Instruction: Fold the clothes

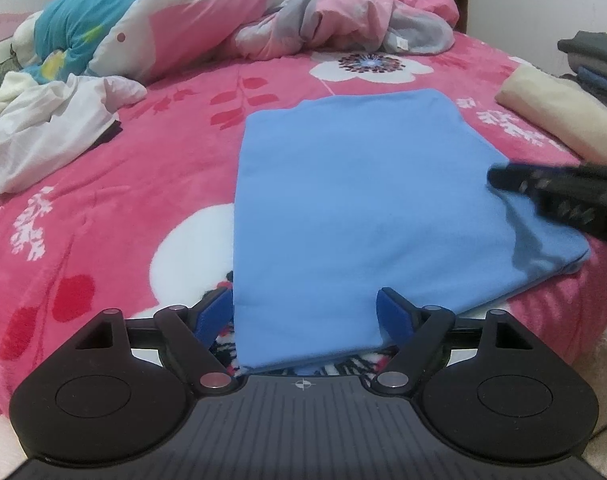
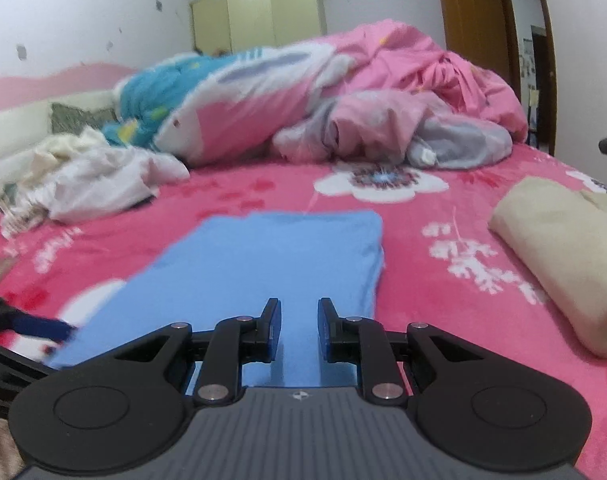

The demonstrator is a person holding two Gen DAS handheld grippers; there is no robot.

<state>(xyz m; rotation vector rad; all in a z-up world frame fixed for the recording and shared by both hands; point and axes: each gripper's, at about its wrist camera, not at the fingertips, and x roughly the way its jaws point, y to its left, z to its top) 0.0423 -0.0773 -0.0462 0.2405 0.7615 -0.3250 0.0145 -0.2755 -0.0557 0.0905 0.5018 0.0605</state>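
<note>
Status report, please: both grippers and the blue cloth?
Left gripper open, astride blue cloth's near edge. Right gripper slightly open, empty, over it. Cloth folded flat. Nothing in the way.

Readable text: none | Labels, brands, numbers: none legible | Small white tag (image 2: 427,155) on the grey-and-pink crumpled quilt: too blurred to read

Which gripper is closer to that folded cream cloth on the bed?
Right. The right gripper hovers over the blue cloth, whose right side faces the cream cloth. The left gripper straddles the blue cloth's near left corner, farther off.
</note>
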